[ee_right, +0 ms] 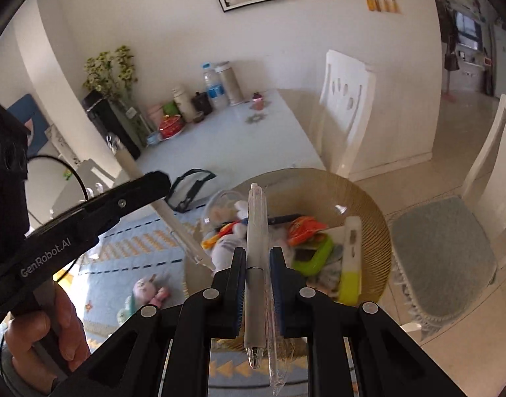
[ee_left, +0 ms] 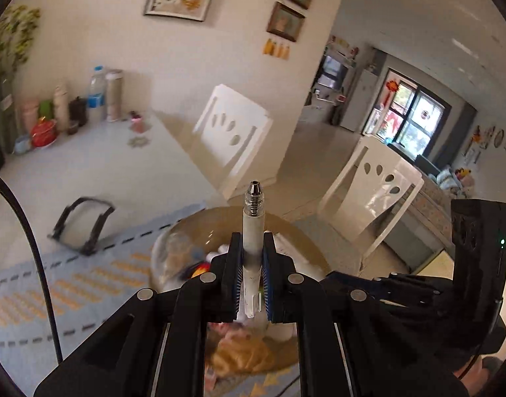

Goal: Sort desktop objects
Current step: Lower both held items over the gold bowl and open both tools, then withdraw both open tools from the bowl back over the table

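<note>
My left gripper (ee_left: pixel 252 236) is shut on a white pen (ee_left: pixel 252 231) whose metal tip points up and away, above a round woven basket (ee_left: pixel 306 231). My right gripper (ee_right: pixel 257 251) is shut on a clear grey-grip pen (ee_right: pixel 255 248) and a thin clear refill (ee_right: pixel 272 337), over the same basket (ee_right: pixel 368 198). The basket holds several items: a plush toy (ee_right: pixel 233 231), an orange packet (ee_right: pixel 302 228), a green object (ee_right: pixel 312 258) and a white-yellow item (ee_right: pixel 350 264). The left gripper (ee_right: pixel 160 182) with its white pen (ee_right: pixel 183 231) shows in the right wrist view.
A blue patterned mat (ee_right: pixel 127 241) lies under the basket, with a small plush rabbit (ee_right: pixel 147 292) and a black-framed clear holder (ee_right: pixel 191 187) on it. Bottles, cups and a red pot (ee_right: pixel 169 125) stand at the far table edge. White chairs (ee_right: pixel 345 112) stand to the right.
</note>
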